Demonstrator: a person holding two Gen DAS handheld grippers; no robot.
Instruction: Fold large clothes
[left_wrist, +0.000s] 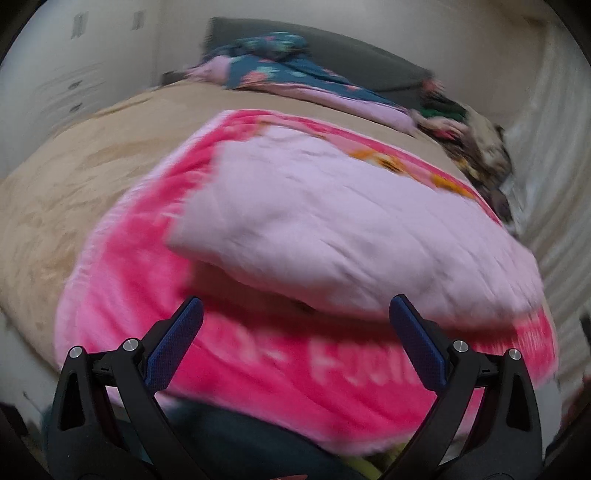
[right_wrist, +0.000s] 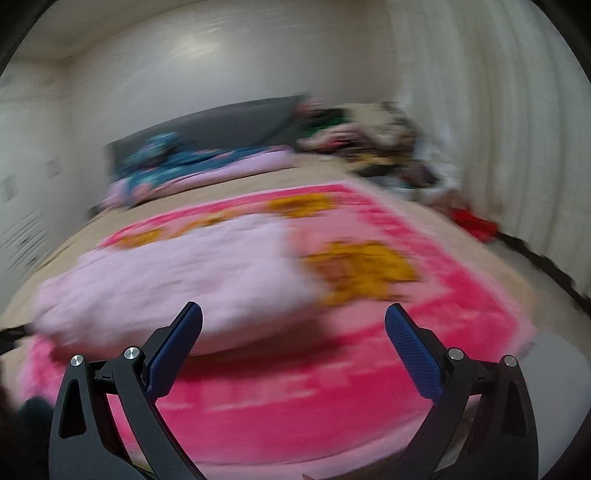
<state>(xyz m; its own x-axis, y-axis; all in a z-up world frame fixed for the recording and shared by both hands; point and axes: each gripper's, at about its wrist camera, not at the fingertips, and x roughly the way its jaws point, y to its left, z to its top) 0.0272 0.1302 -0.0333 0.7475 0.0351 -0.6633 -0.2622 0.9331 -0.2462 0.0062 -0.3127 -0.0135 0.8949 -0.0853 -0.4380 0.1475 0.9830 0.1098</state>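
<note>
A large pink fleece blanket (left_wrist: 258, 354) with white lettering lies spread on the bed (left_wrist: 74, 184). A pale pink flap of it (left_wrist: 314, 221) is folded over the top, underside up. My left gripper (left_wrist: 297, 308) hovers open above the blanket's near edge with nothing between its blue pads. In the right wrist view the same blanket (right_wrist: 295, 398) shows orange printed figures (right_wrist: 362, 269) beside the folded pale flap (right_wrist: 166, 280). My right gripper (right_wrist: 293, 314) is also open and empty over the near edge. Both views are motion-blurred.
A beige sheet covers the bed. A teal floral quilt over pink bedding (left_wrist: 280, 70) and a heap of mixed clothes (left_wrist: 472, 136) lie at the grey headboard (right_wrist: 229, 125). White curtains (right_wrist: 517, 147) hang at the right, with a red item (right_wrist: 474, 223) on the floor.
</note>
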